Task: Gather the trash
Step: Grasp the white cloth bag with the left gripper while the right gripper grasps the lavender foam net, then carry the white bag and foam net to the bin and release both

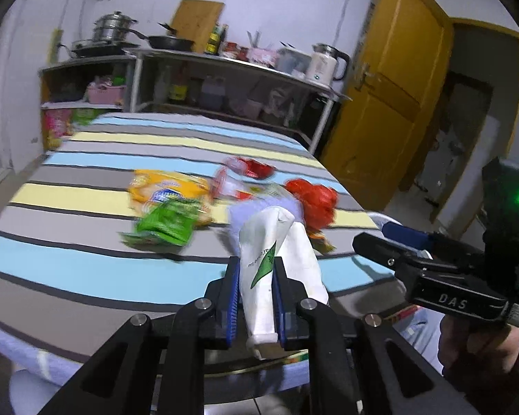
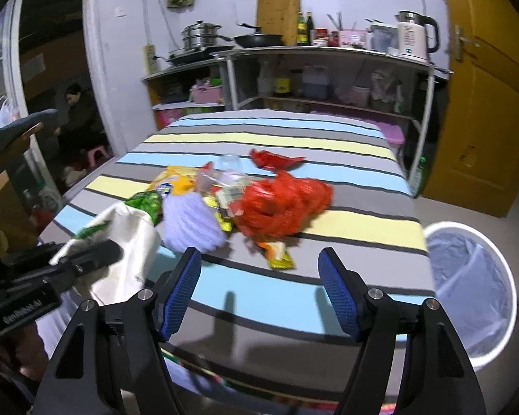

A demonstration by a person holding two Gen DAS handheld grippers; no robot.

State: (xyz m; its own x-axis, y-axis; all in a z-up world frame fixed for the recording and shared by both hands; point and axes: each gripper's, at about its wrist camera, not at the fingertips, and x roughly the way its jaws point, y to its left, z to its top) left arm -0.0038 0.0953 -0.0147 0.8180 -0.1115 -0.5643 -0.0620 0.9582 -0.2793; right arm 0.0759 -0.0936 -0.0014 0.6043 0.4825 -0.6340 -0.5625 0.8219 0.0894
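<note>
Motion blur smears my green wrapper point(image 1: 166, 223) and orange packet point(image 1: 166, 190); print illegible. Frame edge crops my bin point(image 2: 501, 269).

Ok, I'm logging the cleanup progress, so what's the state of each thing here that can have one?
left gripper: shut on the white tube, above the table.
white tube: squeezed flat, gripped, cap end toward the camera.
right gripper: open, holding nothing.
trash bin: lined, open, beside the table.
red net bag: crumpled, lying on the table.
green wrapper: lying on the table.
yellow door: ajar.

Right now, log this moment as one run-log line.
left claw: shut on white squeeze tube with green mark | right claw: open | white lined bin: beside striped table
</note>
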